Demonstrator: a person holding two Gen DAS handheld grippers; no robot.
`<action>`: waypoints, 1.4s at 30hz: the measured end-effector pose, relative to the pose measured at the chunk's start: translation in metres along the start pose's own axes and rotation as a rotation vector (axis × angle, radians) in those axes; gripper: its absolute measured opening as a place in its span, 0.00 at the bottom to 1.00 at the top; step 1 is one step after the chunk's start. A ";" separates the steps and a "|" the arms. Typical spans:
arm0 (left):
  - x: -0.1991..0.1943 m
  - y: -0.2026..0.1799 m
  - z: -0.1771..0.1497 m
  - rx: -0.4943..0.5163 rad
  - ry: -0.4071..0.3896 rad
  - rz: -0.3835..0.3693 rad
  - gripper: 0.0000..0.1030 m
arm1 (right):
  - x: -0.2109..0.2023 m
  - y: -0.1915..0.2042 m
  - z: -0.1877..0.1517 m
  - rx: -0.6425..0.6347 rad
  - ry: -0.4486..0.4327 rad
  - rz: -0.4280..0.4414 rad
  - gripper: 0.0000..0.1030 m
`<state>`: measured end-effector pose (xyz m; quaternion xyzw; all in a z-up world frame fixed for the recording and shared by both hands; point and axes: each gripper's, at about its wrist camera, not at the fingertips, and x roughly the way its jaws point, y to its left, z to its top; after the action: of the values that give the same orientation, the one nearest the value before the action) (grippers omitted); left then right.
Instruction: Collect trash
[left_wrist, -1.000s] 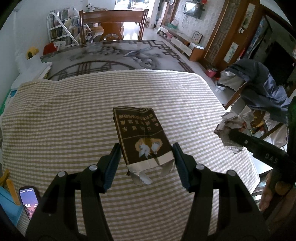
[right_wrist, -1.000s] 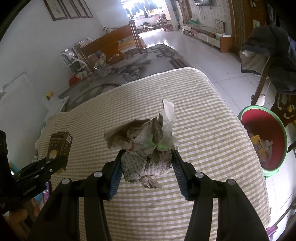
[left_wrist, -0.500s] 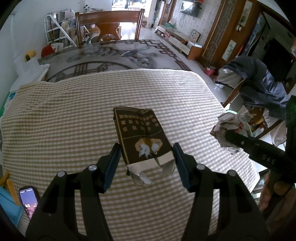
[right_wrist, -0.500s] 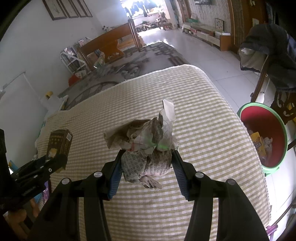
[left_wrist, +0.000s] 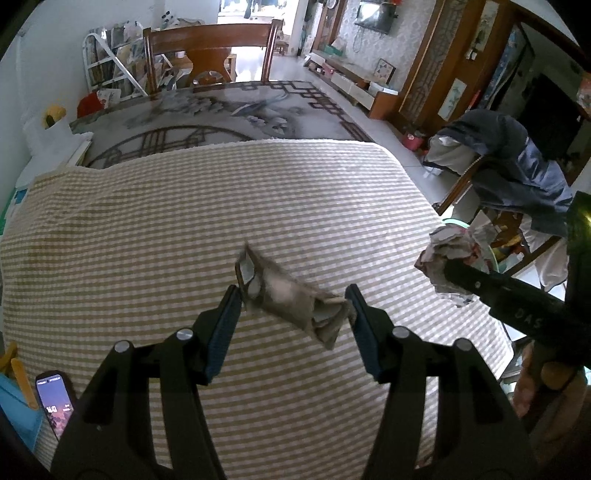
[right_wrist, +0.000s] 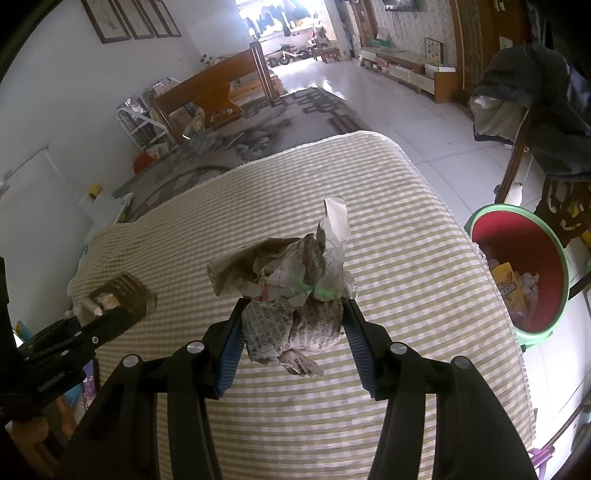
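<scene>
Your left gripper (left_wrist: 293, 310) clamps a blurred, flattened carton (left_wrist: 291, 301); your right gripper (right_wrist: 293, 325) squeezes crumpled newspaper (right_wrist: 291, 295) above the checked cloth (right_wrist: 369, 206). Both remain to drop into the partly filled red bin (right_wrist: 517, 258), far right.

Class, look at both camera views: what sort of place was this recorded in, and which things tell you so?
Most likely a lived-in home, an open dining and living area. A wooden dining chair stands at a table partly covered by a checked cloth, a wall-mounted television hangs above a low cabinet, and clothes are draped over another chair.
</scene>
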<state>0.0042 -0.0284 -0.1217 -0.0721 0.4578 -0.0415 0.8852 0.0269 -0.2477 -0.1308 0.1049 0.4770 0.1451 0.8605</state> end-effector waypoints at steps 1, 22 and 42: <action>0.000 -0.001 0.000 0.001 -0.001 0.000 0.54 | -0.001 -0.002 0.000 0.003 -0.003 -0.002 0.49; 0.012 0.015 -0.004 -0.077 0.030 0.084 0.61 | -0.023 -0.060 -0.001 0.085 -0.030 -0.051 0.49; 0.067 0.082 -0.032 -0.021 0.216 0.151 0.77 | -0.013 -0.076 0.000 0.109 0.016 -0.044 0.49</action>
<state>0.0177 0.0403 -0.2071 -0.0417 0.5549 0.0224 0.8306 0.0314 -0.3236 -0.1446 0.1399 0.4934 0.1011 0.8525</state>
